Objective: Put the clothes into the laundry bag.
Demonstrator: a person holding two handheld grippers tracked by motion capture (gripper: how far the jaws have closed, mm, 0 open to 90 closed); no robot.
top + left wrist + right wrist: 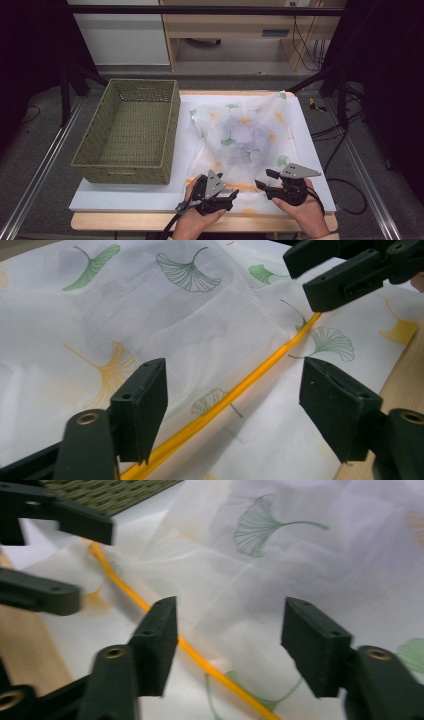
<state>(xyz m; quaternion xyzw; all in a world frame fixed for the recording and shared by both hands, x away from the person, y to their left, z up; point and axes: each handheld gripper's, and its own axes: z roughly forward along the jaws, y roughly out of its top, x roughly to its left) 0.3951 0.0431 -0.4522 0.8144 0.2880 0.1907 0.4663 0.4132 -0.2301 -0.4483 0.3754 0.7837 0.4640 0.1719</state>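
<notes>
A sheer white cloth (245, 130) printed with green and orange ginkgo leaves lies loosely folded on the white board. An orange stripe (240, 392) runs along its near edge. My left gripper (232, 198) is over the near edge of the cloth, open, with the stripe passing under the gap between its jaws (235, 410). My right gripper (262, 179) faces it from the right, also open above the cloth (300, 570) and the stripe (210, 667). Nothing is pinched in either. Each gripper appears in the other's view: the right gripper (320, 277) and the left gripper (75, 560).
A large woven olive basket (125, 172) stands on the left half of the board, its wall (115, 492) close beside the cloth. The white board (125, 200) ends in a wooden table edge (125, 220) near the person's hands. Cables hang off the right side.
</notes>
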